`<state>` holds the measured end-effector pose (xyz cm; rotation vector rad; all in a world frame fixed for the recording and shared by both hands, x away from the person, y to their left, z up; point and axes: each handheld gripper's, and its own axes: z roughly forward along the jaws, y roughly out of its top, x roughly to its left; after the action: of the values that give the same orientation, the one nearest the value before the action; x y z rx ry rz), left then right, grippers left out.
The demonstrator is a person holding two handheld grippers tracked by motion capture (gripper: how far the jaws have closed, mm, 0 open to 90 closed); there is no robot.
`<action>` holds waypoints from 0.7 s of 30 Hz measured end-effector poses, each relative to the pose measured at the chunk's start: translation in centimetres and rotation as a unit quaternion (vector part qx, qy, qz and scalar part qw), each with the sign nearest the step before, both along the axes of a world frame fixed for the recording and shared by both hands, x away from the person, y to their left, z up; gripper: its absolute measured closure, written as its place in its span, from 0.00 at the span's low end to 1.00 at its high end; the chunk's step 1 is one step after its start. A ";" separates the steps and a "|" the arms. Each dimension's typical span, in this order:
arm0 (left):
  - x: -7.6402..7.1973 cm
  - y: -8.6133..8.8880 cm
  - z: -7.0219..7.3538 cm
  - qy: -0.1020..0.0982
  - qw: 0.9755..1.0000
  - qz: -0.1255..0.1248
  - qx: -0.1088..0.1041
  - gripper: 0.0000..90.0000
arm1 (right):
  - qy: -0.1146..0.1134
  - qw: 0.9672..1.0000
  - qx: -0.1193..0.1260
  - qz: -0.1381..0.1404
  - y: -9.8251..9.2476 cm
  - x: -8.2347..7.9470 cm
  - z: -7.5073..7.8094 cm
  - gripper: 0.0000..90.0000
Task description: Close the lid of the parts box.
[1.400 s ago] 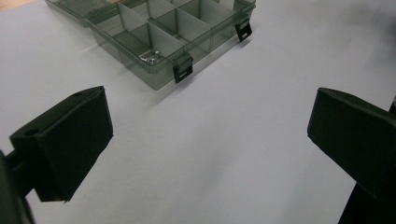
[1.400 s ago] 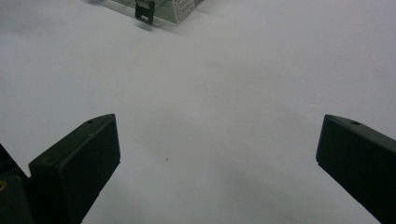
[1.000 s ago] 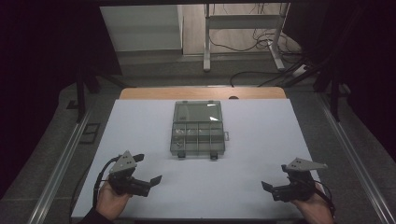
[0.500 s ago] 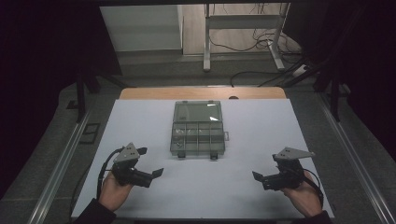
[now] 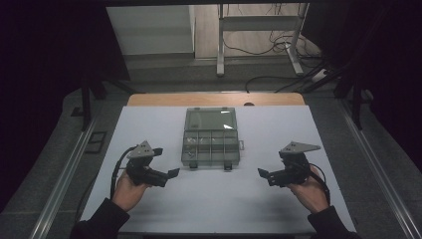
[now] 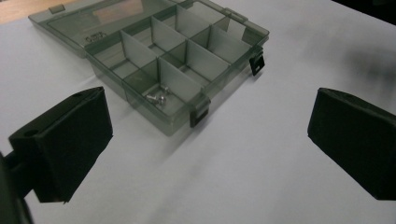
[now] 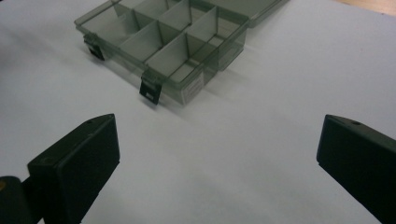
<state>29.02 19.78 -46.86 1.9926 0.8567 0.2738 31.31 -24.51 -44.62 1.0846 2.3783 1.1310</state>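
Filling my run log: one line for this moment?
left gripper open | right gripper open | organizer box lid open, untouched | screws in corner compartment

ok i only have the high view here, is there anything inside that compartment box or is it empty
Observer: The left gripper view shows a few small silver screws in one near corner compartment of the compartment box.
Operator: are the latches done up
Observer: No. Both black latches hang loose off the front wall, and the lid lies flat open behind.
Operator: and the grippers, open or shut
Observer: The left gripper and the right gripper both have their jaws spread wide over bare table, holding nothing.
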 end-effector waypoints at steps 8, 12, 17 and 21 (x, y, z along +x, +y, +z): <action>1.7 -0.5 0.2 0.002 1.000 0.009 0.005 0.00 | 0.001 1.000 0.008 -0.005 0.8 2.1 0.1 0.00; 2.6 -0.8 0.3 0.004 1.000 0.005 0.008 0.00 | 0.003 1.000 0.002 -0.005 1.5 3.1 -0.1 0.00; 3.6 -1.1 0.3 0.006 1.000 0.004 0.017 0.00 | 0.008 1.000 0.004 -0.011 2.1 4.5 -0.2 0.00; 4.4 -1.2 0.2 0.010 1.000 0.005 0.023 0.01 | 0.009 1.000 0.004 -0.014 2.6 5.5 -0.2 0.00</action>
<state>33.38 18.57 -46.62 2.0371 0.8797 0.2813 36.81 -21.89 -44.79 1.1325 2.3666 1.1263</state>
